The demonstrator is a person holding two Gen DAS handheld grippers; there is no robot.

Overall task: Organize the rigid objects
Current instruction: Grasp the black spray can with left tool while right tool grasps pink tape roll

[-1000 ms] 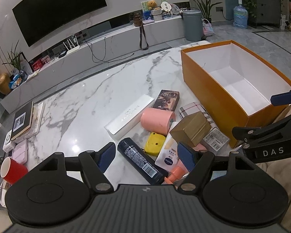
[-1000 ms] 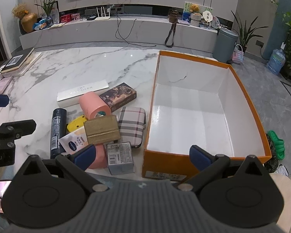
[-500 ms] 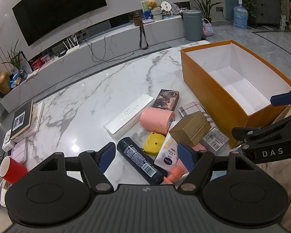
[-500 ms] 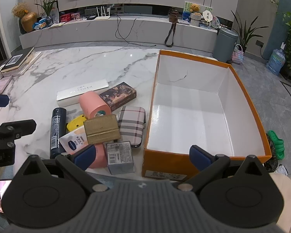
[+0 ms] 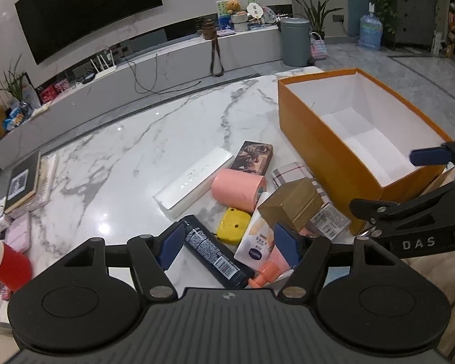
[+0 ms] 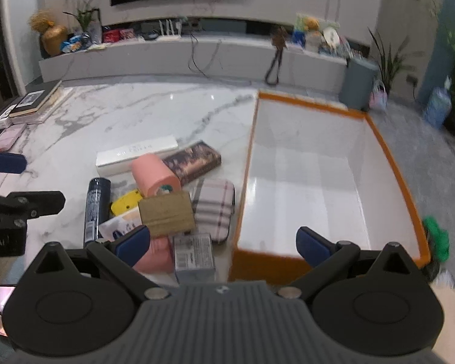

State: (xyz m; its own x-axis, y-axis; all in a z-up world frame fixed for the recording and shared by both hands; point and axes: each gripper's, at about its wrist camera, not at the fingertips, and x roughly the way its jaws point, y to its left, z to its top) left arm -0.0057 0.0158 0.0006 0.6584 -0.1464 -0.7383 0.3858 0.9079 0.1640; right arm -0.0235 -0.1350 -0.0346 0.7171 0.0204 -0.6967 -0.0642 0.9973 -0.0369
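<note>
Lying slantwise, black bottle [image 5: 213, 251] cap toward closing left tongs [image 5: 229, 244], right tongs [image 6: 223, 242] apart

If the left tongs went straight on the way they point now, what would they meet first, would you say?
Most likely the dark spray can lying between the closing, empty left tongs; the yellow case and white tube lie just beyond. Depth is hard to judge.

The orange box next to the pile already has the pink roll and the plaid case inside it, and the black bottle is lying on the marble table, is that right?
Not quite. The orange box is empty; only its white floor shows in the right wrist view. The pink roll and the plaid case are outside it, in the pile on the marble table. The black bottle does lie on the table.
</note>
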